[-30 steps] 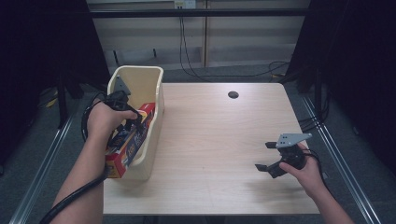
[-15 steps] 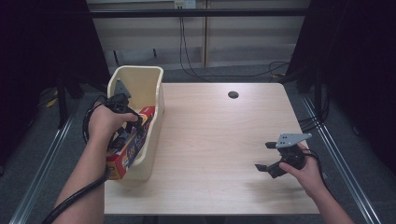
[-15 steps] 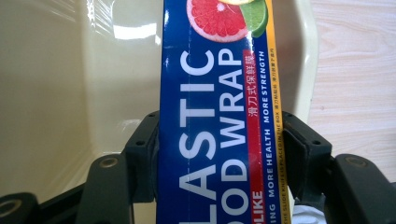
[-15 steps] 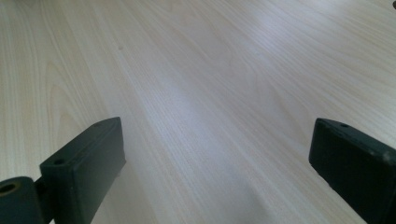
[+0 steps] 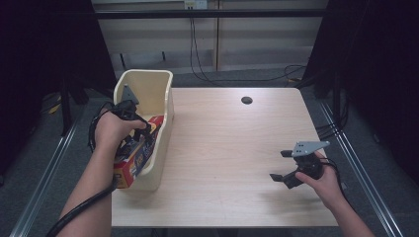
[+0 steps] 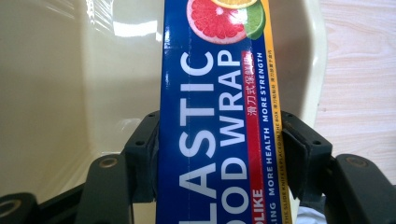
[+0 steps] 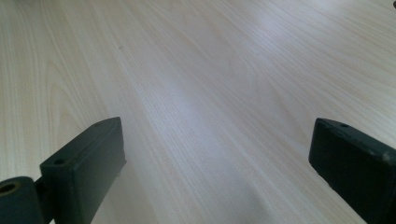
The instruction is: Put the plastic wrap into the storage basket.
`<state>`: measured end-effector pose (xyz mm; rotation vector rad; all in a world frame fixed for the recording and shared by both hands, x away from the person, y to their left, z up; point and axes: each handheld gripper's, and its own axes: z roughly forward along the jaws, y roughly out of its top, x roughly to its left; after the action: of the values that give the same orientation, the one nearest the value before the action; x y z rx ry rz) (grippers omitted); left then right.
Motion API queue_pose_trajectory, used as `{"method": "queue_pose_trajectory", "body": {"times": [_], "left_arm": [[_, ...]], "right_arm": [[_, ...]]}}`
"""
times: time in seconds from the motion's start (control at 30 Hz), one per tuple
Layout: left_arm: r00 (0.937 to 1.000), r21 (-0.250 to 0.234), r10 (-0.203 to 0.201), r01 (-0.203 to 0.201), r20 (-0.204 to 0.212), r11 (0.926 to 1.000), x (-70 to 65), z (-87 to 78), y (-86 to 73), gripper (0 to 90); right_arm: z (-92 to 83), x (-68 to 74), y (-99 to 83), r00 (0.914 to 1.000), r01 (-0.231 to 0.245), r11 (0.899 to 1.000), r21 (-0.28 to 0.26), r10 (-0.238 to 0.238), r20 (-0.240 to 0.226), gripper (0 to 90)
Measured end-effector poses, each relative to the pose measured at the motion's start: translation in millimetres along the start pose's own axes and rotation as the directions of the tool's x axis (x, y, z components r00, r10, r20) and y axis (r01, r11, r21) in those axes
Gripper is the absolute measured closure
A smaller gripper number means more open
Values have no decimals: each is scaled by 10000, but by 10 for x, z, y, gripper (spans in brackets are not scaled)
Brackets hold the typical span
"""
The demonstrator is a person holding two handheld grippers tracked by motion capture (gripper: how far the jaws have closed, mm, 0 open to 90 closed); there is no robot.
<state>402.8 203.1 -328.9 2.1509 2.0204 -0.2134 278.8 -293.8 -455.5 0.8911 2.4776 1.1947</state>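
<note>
A long blue plastic wrap box point(image 6: 219, 121) with a citrus picture lies slanted inside the cream plastic bin point(image 5: 160, 106) at the table's left edge. Its near end point(image 5: 129, 168) sticks out over the bin's front. My left gripper point(image 5: 132, 129) is shut on the box, both jaws pressed against its long sides, with the bin's wall point(image 6: 70, 84) behind. My right gripper point(image 5: 282, 165) hovers low over the wooden table point(image 5: 232, 143) at the front right. It stands open, with bare wood point(image 7: 210, 102) between the jaws.
A small dark round hole point(image 5: 246, 100) marks the table's far middle. Cables point(image 5: 197, 44) hang behind the far edge. Metal rails point(image 5: 358, 168) run along both sides of the table.
My left hand has shifted slightly toward the near side with the box in it. The right gripper has stayed where it was.
</note>
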Motion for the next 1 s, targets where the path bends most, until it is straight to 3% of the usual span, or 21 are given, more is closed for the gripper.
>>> {"method": "queue_pose_trajectory", "body": {"times": [0.47, 0.53, 0.63, 1.0], "left_arm": [[9999, 108, -14, 15, -100, 9999, 30, 55, 31, 398], [9998, -3, -177, 177, -109, 9998, 24, 73, 31, 398], [10000, 173, -50, 51, -58, 9998, 36, 70, 38, 397], [9998, -22, -104, 103, -162, 9999, 28, 54, 36, 392]], "right_arm": [[12, 5, 5, 10000, 24, 10000, 25, -24, -95, 35], [13, 5, 5, 9999, 43, 10000, 28, -43, -92, 35], [11, 2, 3, 10000, 58, 10000, 19, -58, -65, 35], [12, 6, 4, 10000, 60, 10000, 20, -59, -54, 35]]}}
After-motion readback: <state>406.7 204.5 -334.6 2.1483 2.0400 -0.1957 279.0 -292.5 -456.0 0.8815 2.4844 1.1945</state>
